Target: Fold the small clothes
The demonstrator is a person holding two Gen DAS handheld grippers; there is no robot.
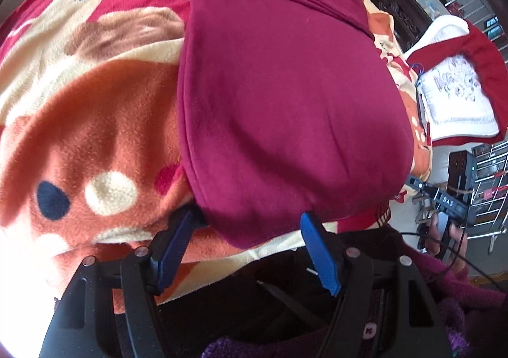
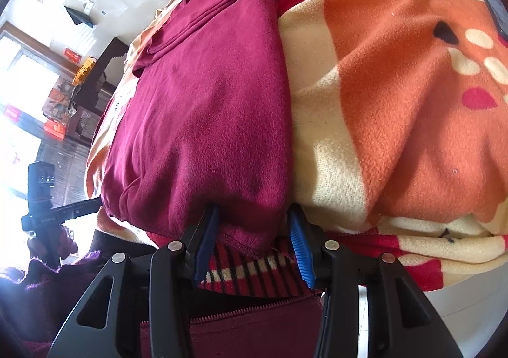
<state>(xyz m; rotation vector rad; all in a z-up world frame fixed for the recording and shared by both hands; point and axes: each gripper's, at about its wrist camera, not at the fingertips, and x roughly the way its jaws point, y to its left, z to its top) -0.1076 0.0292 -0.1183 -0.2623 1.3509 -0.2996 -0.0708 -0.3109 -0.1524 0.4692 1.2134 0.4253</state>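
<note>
- The maroon fleece garment lies flat on an orange, cream and red fleece blanket, its long side running away from both cameras and its near hem close to the blanket's front edge.
- At its far end the garment shows folded layers with a ridged seam across them.
- The left gripper is tipped steeply down over the near hem; its blue-padded fingers are spread wide, one on each side of the garment's near corner.
- The left finger's tip sits at the hem's underside, against the blanket; the right finger's tip lies at the hem's edge. I cannot tell whether either pad presses the cloth.
- The right gripper also angles down at the hem, at the garment's opposite near corner.
- Its fingers stand partly apart, with the corner of the hem hanging down between them; the pads flank the fabric, and a gap shows beside each, so no firm pinch is visible.
- In the left wrist view, the person's hand grips the other gripper's handle off the blanket's right edge.
- A white and red printed garment lies well apart, beyond the blanket's right side.
- A purple knit sleeve shows low in the right wrist view.
</note>
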